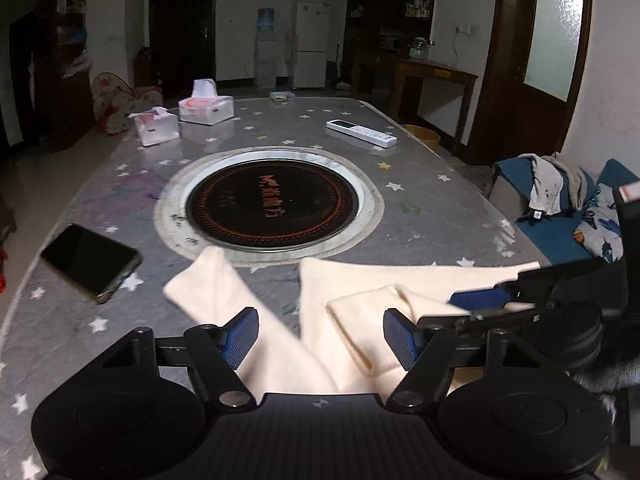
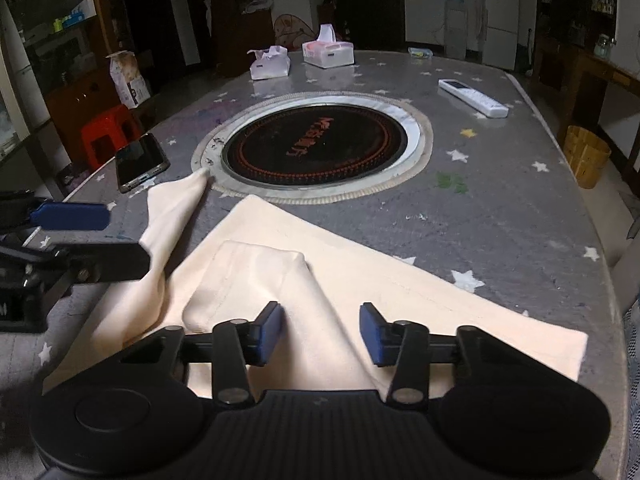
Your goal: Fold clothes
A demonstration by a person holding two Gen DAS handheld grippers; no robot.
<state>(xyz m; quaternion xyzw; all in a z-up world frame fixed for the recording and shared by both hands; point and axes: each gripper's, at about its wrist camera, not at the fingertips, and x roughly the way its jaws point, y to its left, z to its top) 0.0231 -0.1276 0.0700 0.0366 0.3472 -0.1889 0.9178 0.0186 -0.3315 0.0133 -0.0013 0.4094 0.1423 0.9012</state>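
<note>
left gripper (image 1: 320, 338): jaws apart over cream garment (image 1: 360, 292) | right gripper (image 2: 322, 334): jaws apart above folded sleeve | garment on worktop (image 2: 500, 208) near phone (image 2: 140, 162)

Dim indoor room; daylight enters through a frosted door pane (image 1: 554, 38). Fisheye curvature bends the edges, corners vignette black, and the glossy table (image 1: 420, 208) shows soft reflections.

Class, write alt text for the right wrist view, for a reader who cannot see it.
The open right gripper hovers over a cream garment on a grey star-patterned table. Beyond lie a round black cooktop, a phone and a white remote.
</note>
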